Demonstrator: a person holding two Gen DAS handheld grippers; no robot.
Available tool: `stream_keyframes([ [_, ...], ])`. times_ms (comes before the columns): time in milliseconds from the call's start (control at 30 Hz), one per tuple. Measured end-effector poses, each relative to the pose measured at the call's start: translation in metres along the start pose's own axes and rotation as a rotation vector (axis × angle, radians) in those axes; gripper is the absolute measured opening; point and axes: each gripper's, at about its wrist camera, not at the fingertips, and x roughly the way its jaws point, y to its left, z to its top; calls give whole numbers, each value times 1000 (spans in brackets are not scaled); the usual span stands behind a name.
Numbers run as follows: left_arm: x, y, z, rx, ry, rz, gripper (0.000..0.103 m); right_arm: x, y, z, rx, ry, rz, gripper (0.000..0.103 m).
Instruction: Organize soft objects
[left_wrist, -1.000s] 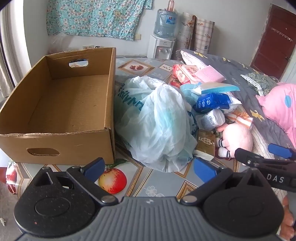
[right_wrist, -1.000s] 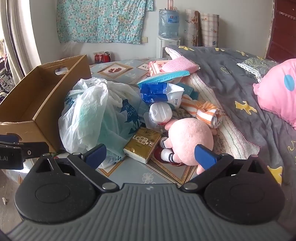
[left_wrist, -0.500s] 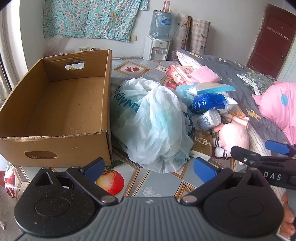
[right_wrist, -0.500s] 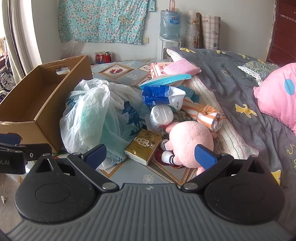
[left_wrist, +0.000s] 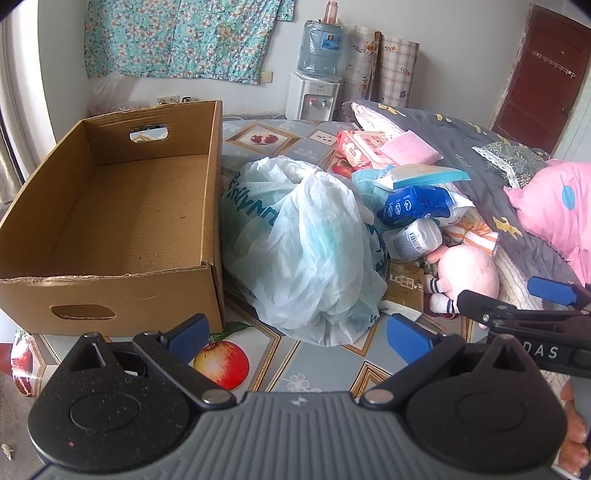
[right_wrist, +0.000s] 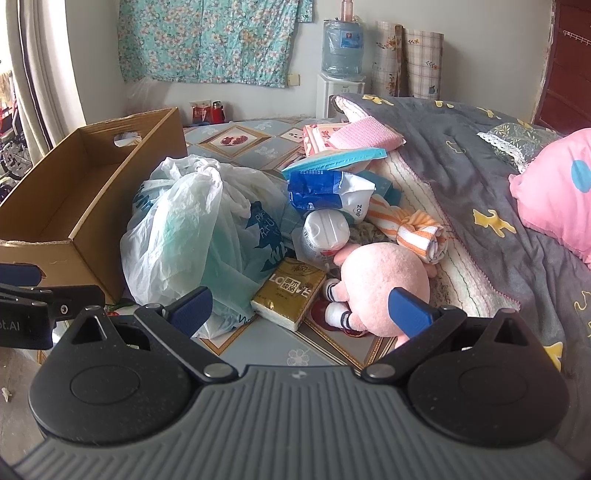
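An open cardboard box (left_wrist: 110, 206) (right_wrist: 74, 192) stands at the left with nothing in it. To its right lies a knotted white plastic bag (left_wrist: 306, 247) (right_wrist: 192, 236), then a heap: a pink plush toy (left_wrist: 465, 273) (right_wrist: 380, 284), an orange-striped rolled cloth (right_wrist: 417, 229), a blue wipes pack (left_wrist: 417, 203) (right_wrist: 325, 192), a gold tissue pack (right_wrist: 291, 291) and a white bottle (right_wrist: 325, 232). My left gripper (left_wrist: 299, 332) hangs open in front of the bag. My right gripper (right_wrist: 299, 306) is open too, short of the tissue pack and the plush toy.
A grey quilt (right_wrist: 480, 177) and a pink pillow (right_wrist: 557, 192) fill the right side. A pink towel (right_wrist: 362, 136) on a pink pack lies behind the heap. A water dispenser (left_wrist: 314, 88) stands at the back wall. The patterned tablecloth (left_wrist: 317, 365) shows in front.
Both grippers have drawn back and risen slightly, so the box, bag and heap sit a little farther off. Neither has closed and nothing on the table has moved.
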Motion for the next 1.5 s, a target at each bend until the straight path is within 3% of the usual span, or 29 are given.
stream_keyframes([
  [1500, 0, 12, 3, -11, 1, 3, 103, -1, 7, 4, -16, -4, 8, 102],
])
